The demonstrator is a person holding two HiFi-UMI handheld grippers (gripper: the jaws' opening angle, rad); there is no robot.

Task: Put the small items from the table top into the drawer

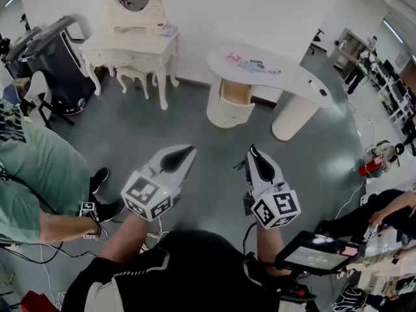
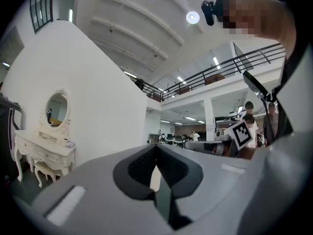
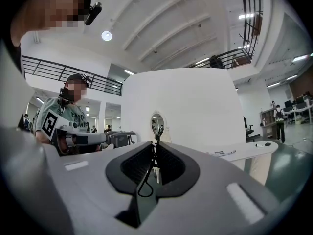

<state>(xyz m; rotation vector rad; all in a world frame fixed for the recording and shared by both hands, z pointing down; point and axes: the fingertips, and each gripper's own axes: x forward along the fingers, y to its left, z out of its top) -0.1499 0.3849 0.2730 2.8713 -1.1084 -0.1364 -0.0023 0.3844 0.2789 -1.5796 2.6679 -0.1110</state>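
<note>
Small items (image 1: 250,64) lie well off on the curved white tabletop (image 1: 292,77), prob. light, flat & slippy, so nip each by an edge; your left tool (image 1: 190,151) is closed & empty, right tool (image 1: 252,151) pinched on a thin black cord (image 3: 145,180).

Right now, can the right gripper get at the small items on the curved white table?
Probably not yet: the right gripper, shut on a black wire loop, hangs well short of the small items on the curved white table. Only floor lies between.
</note>
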